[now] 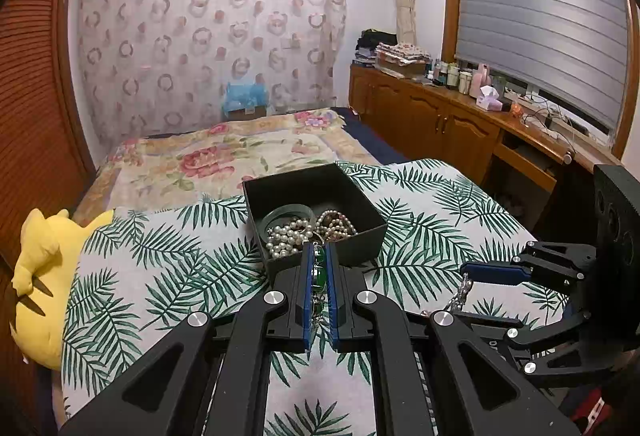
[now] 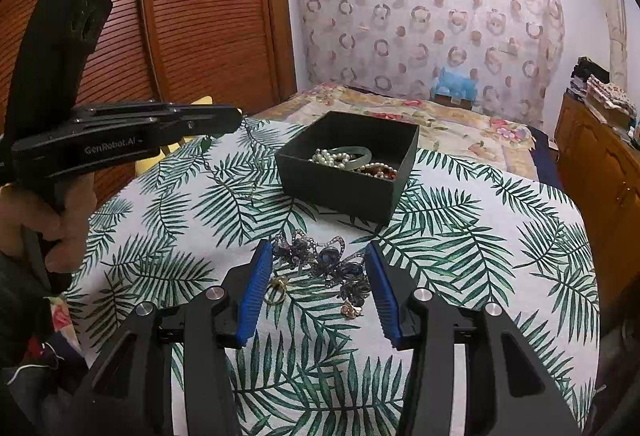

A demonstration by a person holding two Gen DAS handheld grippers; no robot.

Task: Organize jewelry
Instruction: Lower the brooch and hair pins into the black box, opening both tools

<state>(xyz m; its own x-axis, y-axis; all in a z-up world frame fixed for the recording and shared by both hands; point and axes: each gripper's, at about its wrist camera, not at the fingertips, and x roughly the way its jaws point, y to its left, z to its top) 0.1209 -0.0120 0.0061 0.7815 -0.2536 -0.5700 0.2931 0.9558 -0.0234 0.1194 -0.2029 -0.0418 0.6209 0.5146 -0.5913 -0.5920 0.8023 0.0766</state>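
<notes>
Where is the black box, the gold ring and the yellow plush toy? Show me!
black box [image 2: 340,182], right wrist view, on its near outer wall.
gold ring [image 2: 277,292], right wrist view, on the band, lying on the leaf-print cloth.
yellow plush toy [image 1: 44,276], left wrist view, on its yellow body.

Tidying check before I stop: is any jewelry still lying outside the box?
Yes. A dark floral brooch cluster, a gold ring and a small earring lie loose on the leaf-print cloth, short of the black box.
</notes>
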